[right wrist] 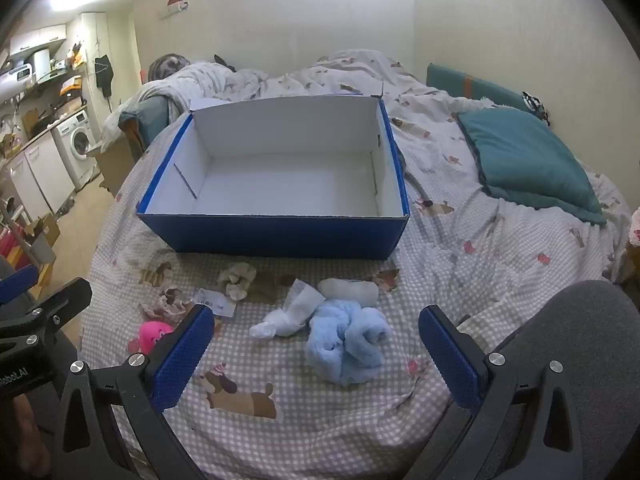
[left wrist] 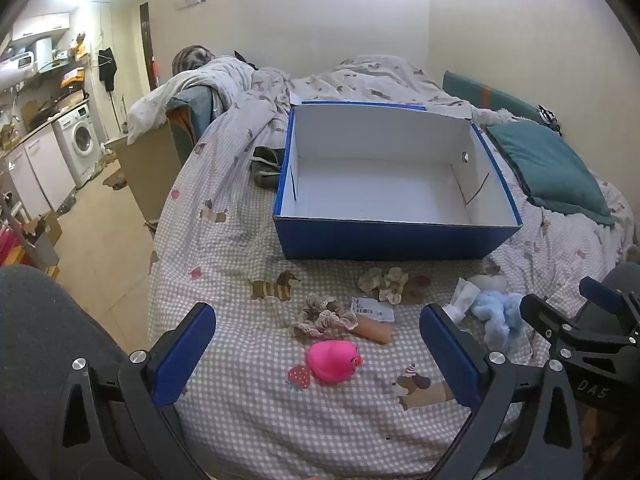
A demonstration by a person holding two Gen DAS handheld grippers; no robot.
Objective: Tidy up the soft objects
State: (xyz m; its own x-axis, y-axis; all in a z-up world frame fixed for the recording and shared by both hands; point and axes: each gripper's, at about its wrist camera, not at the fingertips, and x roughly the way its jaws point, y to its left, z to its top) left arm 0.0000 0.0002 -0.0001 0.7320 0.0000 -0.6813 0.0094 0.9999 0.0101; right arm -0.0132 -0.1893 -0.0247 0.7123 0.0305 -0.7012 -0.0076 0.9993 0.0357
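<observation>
Both grippers are held wide open and empty. The round pink rubber duck [left wrist: 334, 361] is framed between the 2 fingers of the left gripper [left wrist: 318, 354], just ahead. The fluffy light-blue plush bundle [right wrist: 348, 342] is framed likewise by the right gripper [right wrist: 316, 354], so each hand is judged nearer its own item, with the open blue cardboard box [left wrist: 384, 240] lying empty farther ahead.

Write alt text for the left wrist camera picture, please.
An empty blue box sits on a checked bedsheet, with a pink rubber duck, scrunchies and a fluffy blue sock lying in front of it. The open left gripper frames the duck without touching it.
</observation>
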